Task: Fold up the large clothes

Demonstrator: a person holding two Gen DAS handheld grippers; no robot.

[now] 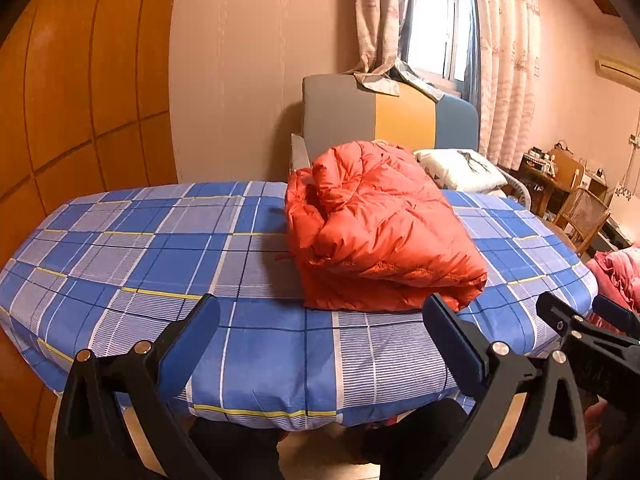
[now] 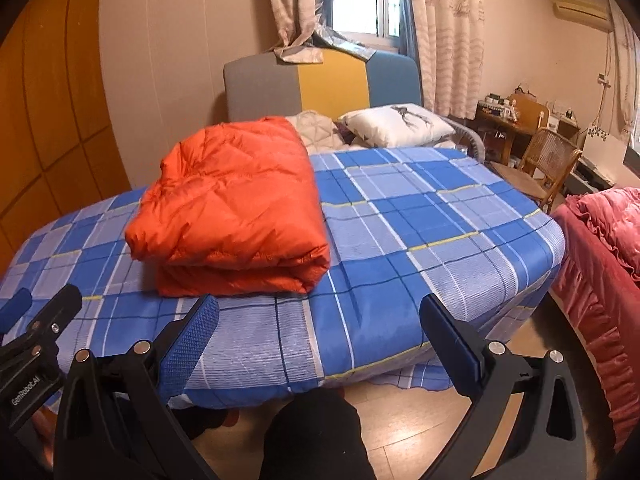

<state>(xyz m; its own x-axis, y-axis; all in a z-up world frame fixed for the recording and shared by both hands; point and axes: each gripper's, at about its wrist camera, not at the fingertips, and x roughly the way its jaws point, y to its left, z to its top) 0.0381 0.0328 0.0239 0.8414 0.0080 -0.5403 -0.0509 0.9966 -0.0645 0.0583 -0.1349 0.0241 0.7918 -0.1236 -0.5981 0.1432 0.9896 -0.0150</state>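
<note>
Warm, dim indoor light, an overexposed window (image 1: 438,20) behind, strong fisheye bending and dark corners.

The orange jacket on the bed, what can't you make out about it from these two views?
- Orange jacket: sleeves, collar and zip are hidden in its own folds, both views.
- Its far edge: hidden behind its own bulk, left wrist view.
- Its underside: pressed against the plaid bedsheet.
- Any label: too small to tell.

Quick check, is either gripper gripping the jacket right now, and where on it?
Neither. The left gripper and right gripper are both open and empty, short of the folded orange jacket, which lies free on the checked bed.
</note>
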